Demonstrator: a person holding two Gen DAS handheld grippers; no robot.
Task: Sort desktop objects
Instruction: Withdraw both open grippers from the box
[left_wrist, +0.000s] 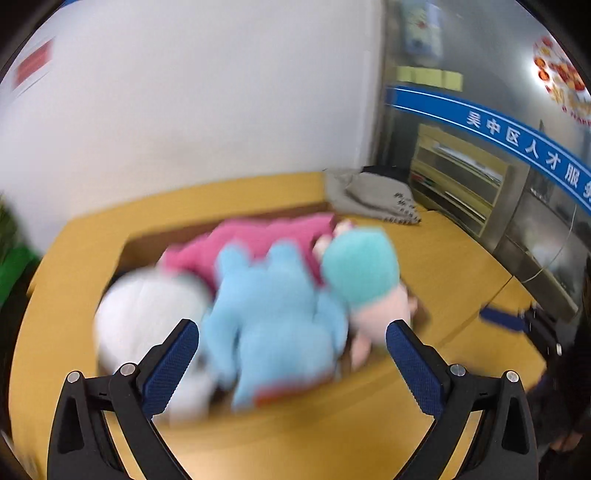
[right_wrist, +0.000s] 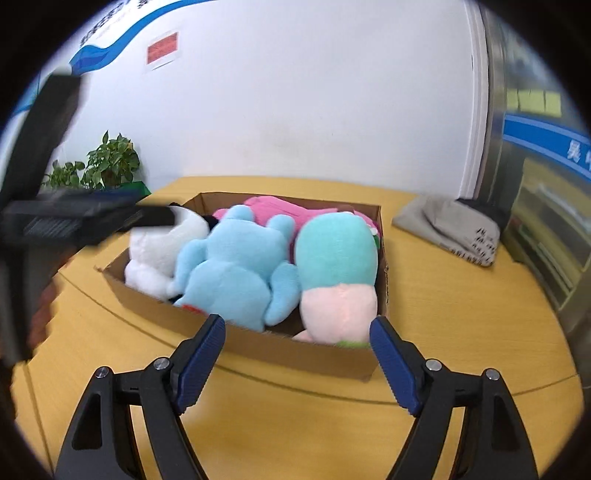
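Tongs, both pairs: left tongs (left_wrist: 291, 332) and right tongs (right_wrist: 297, 330) spread wide, nothing held.
Cardboard box (right_wrist: 258, 343) on counter (right_wrist: 443, 295), packed with blue plush (right_wrist: 236, 273), white plush (right_wrist: 159, 254), teal-pink plush (right_wrist: 336, 273); grey cloth (right_wrist: 447, 229) beside, potted plant (right_wrist: 107, 162) behind.

Left gripper (left_wrist: 291, 334): two glossy black plastic arms with triangular cut-outs, round silver screw heads at the pivots, each finger tipped with a dark blue, finely textured pad (left_wrist: 173, 363)

Right gripper (right_wrist: 297, 332): same build – black linkage arms, silver screws, blue ribbed pads (right_wrist: 201, 363)

Right edge of left view: person's dark sleeve (left_wrist: 576, 369), blurred
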